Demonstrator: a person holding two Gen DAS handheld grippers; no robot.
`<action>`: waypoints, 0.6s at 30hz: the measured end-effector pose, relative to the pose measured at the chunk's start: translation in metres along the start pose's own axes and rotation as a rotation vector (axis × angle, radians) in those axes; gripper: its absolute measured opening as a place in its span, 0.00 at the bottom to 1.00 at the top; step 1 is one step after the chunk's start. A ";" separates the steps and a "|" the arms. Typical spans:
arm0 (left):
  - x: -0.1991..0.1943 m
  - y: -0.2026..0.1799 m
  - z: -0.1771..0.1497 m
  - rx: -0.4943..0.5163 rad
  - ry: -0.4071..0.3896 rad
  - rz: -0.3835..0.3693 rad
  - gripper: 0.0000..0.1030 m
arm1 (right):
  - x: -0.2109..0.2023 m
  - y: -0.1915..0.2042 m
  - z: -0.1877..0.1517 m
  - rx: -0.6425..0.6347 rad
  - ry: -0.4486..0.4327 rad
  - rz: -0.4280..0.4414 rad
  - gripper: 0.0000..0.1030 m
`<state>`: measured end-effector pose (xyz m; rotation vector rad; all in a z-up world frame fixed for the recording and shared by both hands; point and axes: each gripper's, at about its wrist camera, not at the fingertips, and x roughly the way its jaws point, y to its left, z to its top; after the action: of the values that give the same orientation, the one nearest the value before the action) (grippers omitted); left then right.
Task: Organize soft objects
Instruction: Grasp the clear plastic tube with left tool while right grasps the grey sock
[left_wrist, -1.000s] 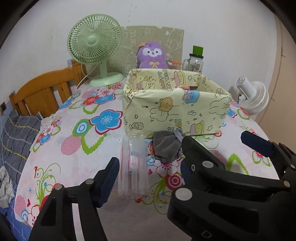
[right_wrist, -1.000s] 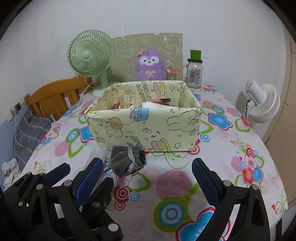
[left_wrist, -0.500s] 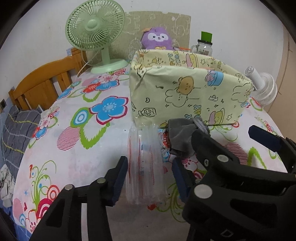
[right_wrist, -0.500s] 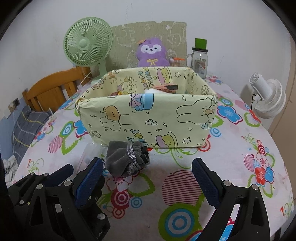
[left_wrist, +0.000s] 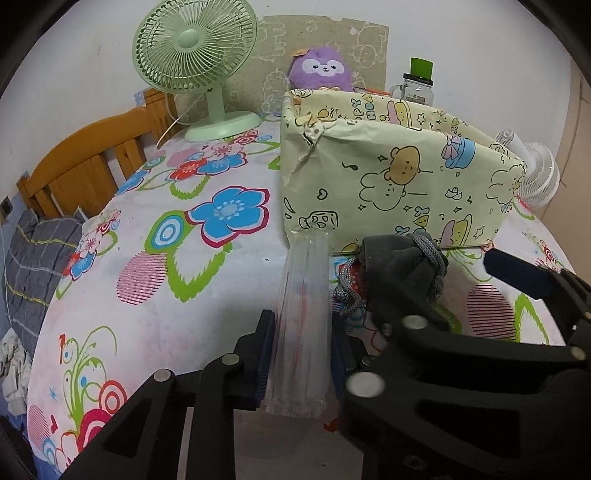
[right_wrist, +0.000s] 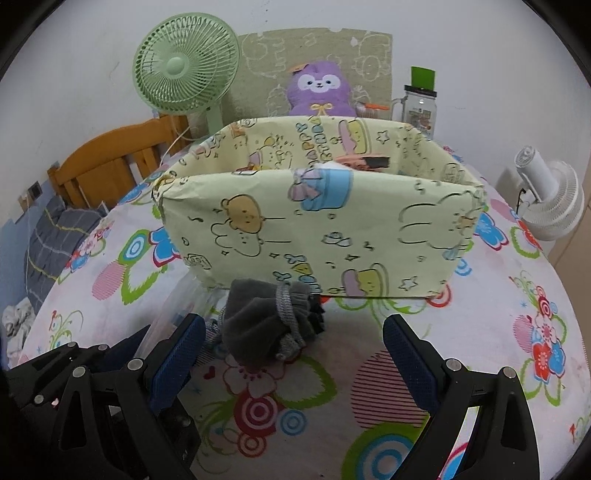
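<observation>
A long clear plastic packet (left_wrist: 303, 314) lies on the flowered tablecloth (left_wrist: 207, 280) in front of a pale yellow cartoon-print box (left_wrist: 406, 177). My left gripper (left_wrist: 303, 354) has it between its blue pads, and the jaws are closing, with both pads touching its sides. A grey drawstring pouch (right_wrist: 258, 328) sits just right of the packet, against the box's (right_wrist: 314, 229) front wall. My right gripper (right_wrist: 293, 358) stands open and wide, its left finger beside the pouch and nothing held. The right gripper's black body hides part of the pouch (left_wrist: 402, 258) in the left wrist view.
Behind the box stand a green desk fan (left_wrist: 195, 48), a purple plush toy (right_wrist: 317, 88) and a glass jar with a green lid (right_wrist: 421, 107). A white fan (right_wrist: 550, 199) sits at the right edge. A wooden bed rail (left_wrist: 88, 155) and grey bedding (left_wrist: 33, 258) lie left.
The left jaws have narrowed from wide apart to touching the clear packet. Both grippers have come forward and lower towards the box, which now looks larger.
</observation>
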<state>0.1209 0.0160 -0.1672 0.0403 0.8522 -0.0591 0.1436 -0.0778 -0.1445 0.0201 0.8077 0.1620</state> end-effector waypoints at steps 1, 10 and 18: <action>0.000 0.001 0.000 -0.001 -0.001 0.001 0.27 | 0.002 0.002 0.000 -0.002 0.004 0.003 0.96; 0.007 0.005 0.004 -0.015 0.001 0.002 0.27 | 0.018 0.006 0.004 0.010 0.039 0.019 0.83; 0.010 0.004 0.005 -0.010 0.004 0.002 0.26 | 0.023 0.005 0.003 0.021 0.065 0.027 0.61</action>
<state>0.1310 0.0198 -0.1712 0.0323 0.8566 -0.0534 0.1608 -0.0693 -0.1589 0.0453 0.8741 0.1803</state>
